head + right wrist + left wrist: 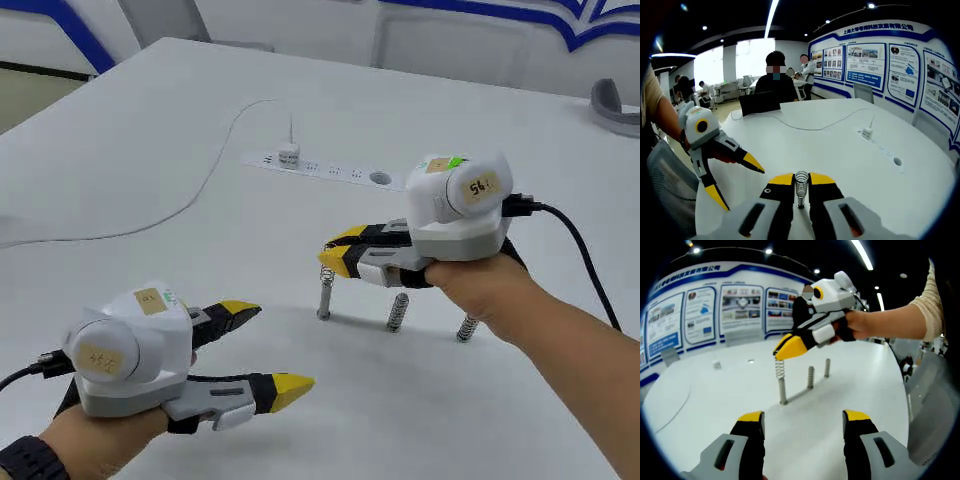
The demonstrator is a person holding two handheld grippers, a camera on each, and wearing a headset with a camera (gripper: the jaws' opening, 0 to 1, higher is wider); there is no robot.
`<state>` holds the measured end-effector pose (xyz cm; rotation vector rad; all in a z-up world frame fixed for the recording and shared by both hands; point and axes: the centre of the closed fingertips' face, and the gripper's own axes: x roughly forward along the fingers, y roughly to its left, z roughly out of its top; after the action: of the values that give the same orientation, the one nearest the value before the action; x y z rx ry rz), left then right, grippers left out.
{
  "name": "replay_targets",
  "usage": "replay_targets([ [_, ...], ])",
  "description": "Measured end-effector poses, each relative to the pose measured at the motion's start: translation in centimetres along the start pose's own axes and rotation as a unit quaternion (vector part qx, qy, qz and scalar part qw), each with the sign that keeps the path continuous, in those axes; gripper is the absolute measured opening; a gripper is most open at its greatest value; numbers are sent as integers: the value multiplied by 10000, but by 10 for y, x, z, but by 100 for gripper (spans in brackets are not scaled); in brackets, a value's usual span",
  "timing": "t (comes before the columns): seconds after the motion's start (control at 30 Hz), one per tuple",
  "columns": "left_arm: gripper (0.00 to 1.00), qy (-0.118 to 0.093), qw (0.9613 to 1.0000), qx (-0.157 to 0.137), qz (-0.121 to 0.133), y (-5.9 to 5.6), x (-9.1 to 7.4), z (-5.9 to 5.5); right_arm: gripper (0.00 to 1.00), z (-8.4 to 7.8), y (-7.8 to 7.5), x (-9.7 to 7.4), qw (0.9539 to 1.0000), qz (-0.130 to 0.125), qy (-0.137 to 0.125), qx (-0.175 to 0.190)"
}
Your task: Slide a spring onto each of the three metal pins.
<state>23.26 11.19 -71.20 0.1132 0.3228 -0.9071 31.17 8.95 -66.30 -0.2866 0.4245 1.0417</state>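
Spring (327, 268): light wire coil, springy along its length, easy to squash or kink, apt to flick out of a slack pinch. Best taken across the upper turns, with the lower end left free to find the pin.
Left tongs (280, 346): nearest, low over the table (400, 420), spread wide, holding nothing.
Bare pin (325, 298): upright on the table at one end of the row of three. Lower end of the spring right at its top, not yet slid down.
Other pins: middle pin (398, 312) and end pin (467, 328), each wrapped in a coil in the head view, so judged done.
Right tongs (330, 255): pinched shut on the spring's top turns, directly above the bare pin.
Step in hand: probably the last of the three. Calls for a straight drop along the pin, then a release.
Power strip (320, 168): farther back on the table, a white plug (289, 154) in it and a thin cable (200, 190) trailing off to the left.
Left gripper view: side-on, giving the height of the coil over the pin top, which the head view leaves unclear.
Right gripper view: along the tongs, giving the coil square between the yellow tips with the pin stem beneath, so centring can be checked here.
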Motion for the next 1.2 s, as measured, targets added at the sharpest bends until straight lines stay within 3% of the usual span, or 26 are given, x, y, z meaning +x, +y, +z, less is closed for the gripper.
replay_targets([
  [0.57,63,27,10000,-17,-21,1,1,-3,12,-19,-7,7,9998,-45,59,204],
  [1.2,63,38,10000,-38,-22,2,2,-5,12,-42,-5,19,9995,-97,233,180],
])
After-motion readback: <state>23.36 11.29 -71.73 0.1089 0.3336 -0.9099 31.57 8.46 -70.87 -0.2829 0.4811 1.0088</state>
